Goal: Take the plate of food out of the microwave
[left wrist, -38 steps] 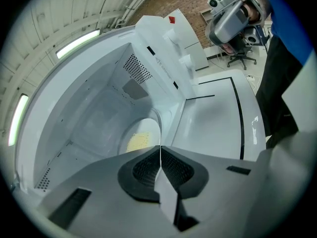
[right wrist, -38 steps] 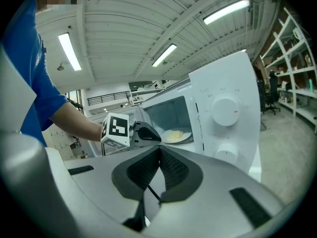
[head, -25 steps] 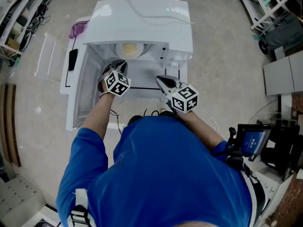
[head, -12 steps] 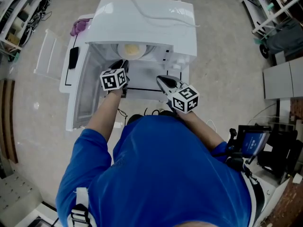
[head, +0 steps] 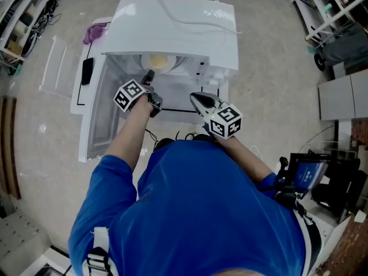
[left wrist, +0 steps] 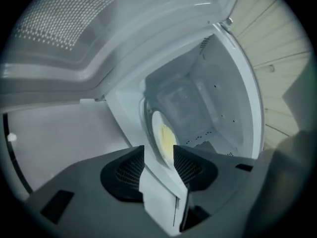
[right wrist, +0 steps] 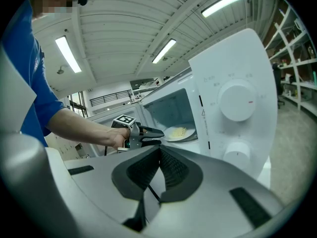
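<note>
Rolling over at the wrist since a second ago, the left tongs (left wrist: 159,148) now sit a touch closer to the mouth of the microwave (head: 172,27), and their marker cube (head: 129,95) shows a different face to the head camera. Their jaws have just been opening and now stand well apart, released, gripping nothing. Through the gap you see the white front edge of the oven, and just beyond it the rim of the plate (left wrist: 155,125).

Over to the right tongs (right wrist: 159,148): they have not budged, hanging in front of the oven and below its opening, jaws clenched together and empty.

And the prize itself? The plate sits inside the cavity on the turntable, with the yellow food (right wrist: 181,131) heaped in its middle. It is untouched, with the left tongs near it but apart.

The door (head: 95,114) hangs wide open on the left side. On the control panel to the right of the opening, two round dials (right wrist: 237,102) stand one above the other. A purple cloth (head: 95,34) lies beside the oven at its far left corner.
</note>
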`<action>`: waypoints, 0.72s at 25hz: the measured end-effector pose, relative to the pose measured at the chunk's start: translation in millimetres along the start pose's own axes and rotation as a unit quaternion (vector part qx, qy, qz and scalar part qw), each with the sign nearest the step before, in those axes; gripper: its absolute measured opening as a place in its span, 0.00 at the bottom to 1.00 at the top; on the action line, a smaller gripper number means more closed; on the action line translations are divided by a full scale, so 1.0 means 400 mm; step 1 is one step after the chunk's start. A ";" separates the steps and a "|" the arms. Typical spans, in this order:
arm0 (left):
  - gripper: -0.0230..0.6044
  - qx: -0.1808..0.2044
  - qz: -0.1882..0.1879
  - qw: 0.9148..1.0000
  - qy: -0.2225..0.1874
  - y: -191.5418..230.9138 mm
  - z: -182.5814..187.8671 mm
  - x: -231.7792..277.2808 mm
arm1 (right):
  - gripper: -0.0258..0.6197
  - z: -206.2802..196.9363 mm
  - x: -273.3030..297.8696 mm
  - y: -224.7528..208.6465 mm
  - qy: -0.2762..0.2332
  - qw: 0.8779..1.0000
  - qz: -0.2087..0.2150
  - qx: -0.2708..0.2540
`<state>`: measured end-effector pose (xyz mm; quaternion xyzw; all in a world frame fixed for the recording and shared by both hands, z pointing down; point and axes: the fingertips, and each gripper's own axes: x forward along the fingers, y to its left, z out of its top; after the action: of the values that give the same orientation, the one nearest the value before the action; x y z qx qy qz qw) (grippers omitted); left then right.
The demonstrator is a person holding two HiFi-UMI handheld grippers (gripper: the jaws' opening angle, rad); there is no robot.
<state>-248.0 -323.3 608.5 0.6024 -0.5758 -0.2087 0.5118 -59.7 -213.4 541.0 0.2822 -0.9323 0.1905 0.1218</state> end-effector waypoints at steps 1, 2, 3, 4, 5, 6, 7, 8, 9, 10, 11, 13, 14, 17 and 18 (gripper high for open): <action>0.33 -0.015 0.001 1.000 0.000 0.003 -0.001 0.004 | 0.04 -0.001 -0.001 0.001 0.001 1.000 0.000 -0.001; 0.33 -0.026 0.002 1.000 0.001 0.005 -0.003 0.008 | 0.04 -0.002 -0.001 0.001 0.001 1.000 0.000 -0.001; 0.33 -0.036 0.004 0.999 0.003 0.007 -0.006 0.012 | 0.04 -0.003 -0.001 0.001 0.002 1.000 0.000 -0.002; 0.33 -0.044 0.007 0.999 0.005 0.009 -0.008 0.017 | 0.04 -0.003 -0.002 0.000 0.002 1.000 0.000 -0.002; 0.33 -0.053 0.010 0.999 0.007 0.012 -0.011 0.021 | 0.04 -0.003 -0.003 -0.001 0.002 1.000 -0.001 -0.002; 0.33 -0.061 0.014 0.998 0.008 0.016 -0.014 0.025 | 0.04 -0.004 -0.003 -0.002 0.002 1.000 -0.001 -0.002; 0.33 -0.067 0.017 0.998 0.011 0.018 -0.016 0.029 | 0.04 -0.004 -0.004 -0.003 0.002 1.000 -0.002 -0.002; 0.33 -0.072 0.020 0.997 0.013 0.020 -0.018 0.032 | 0.04 -0.004 -0.005 -0.005 0.002 1.000 -0.003 -0.001; 0.33 -0.076 0.024 0.997 0.016 0.022 -0.020 0.036 | 0.04 -0.004 -0.006 -0.007 0.002 1.000 -0.004 -0.001; 0.33 -0.078 0.027 0.996 0.018 0.023 -0.021 0.039 | 0.04 -0.005 -0.008 -0.009 0.002 1.000 -0.005 0.000; 0.33 -0.079 0.030 0.996 0.021 0.024 -0.023 0.042 | 0.04 -0.005 -0.009 -0.011 0.002 1.000 -0.006 0.001; 0.32 -0.083 0.035 0.996 0.026 0.027 -0.026 0.045 | 0.04 -0.006 -0.010 -0.013 0.000 1.000 -0.008 0.003; 0.32 -0.084 0.037 0.995 0.029 0.028 -0.027 0.046 | 0.04 -0.006 -0.011 -0.014 0.000 1.000 -0.009 0.004; 0.29 -0.091 0.042 0.994 0.034 0.033 -0.028 0.046 | 0.04 -0.005 -0.011 -0.015 -0.001 1.000 -0.011 0.004; 0.29 -0.093 0.042 0.994 0.034 0.035 -0.028 0.045 | 0.04 -0.006 -0.010 -0.016 -0.001 1.000 -0.011 0.005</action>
<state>-240.6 -333.0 630.9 0.5343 -0.5610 -0.2189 0.5932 -52.5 -215.2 543.5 0.2932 -0.9285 0.1932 0.1211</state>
